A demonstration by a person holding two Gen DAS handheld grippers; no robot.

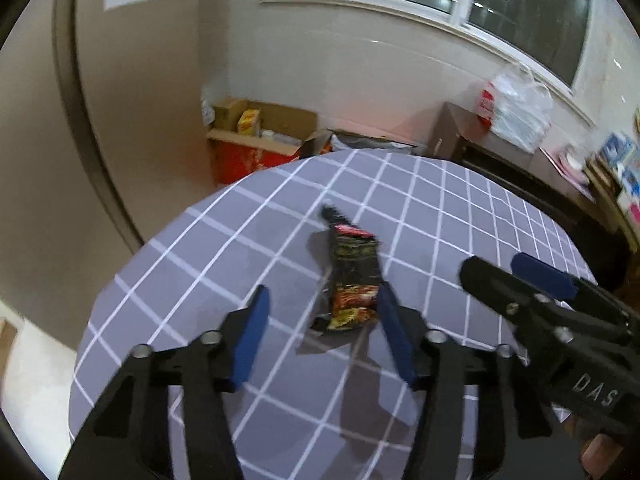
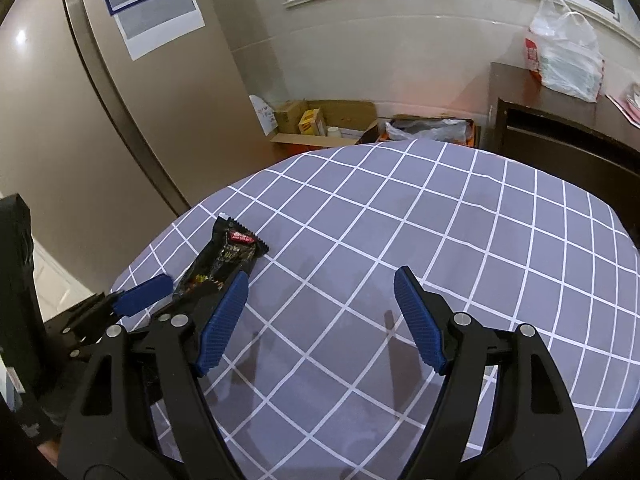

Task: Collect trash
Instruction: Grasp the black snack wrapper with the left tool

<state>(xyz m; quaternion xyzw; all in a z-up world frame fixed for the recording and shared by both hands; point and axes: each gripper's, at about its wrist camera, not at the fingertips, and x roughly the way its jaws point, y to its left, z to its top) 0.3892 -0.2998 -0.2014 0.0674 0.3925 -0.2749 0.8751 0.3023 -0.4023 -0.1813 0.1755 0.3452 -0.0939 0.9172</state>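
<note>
A crumpled black snack wrapper point(image 1: 354, 276) with red and yellow print lies on the grey checked tablecloth point(image 1: 248, 240). My left gripper point(image 1: 323, 289) hangs low over its near end with the jaws open. The wrapper sits between the blue pads, against the right pad point(image 1: 390, 320) and well apart from the left one. In the right wrist view the wrapper point(image 2: 228, 256) lies at the table's left edge, with one left-gripper finger point(image 2: 144, 298) beside it. My right gripper point(image 2: 320, 274) stands open over bare cloth to the wrapper's right, holding nothing; the left wrist view shows the right gripper point(image 1: 490, 264) at its right edge.
Beyond the table's far edge, open cardboard boxes point(image 2: 320, 120) with packets stand on the floor against the wall. A dark cabinet point(image 2: 560, 136) at the back right carries a white plastic bag point(image 2: 568, 56). A tall beige panel point(image 2: 80, 120) rises on the left.
</note>
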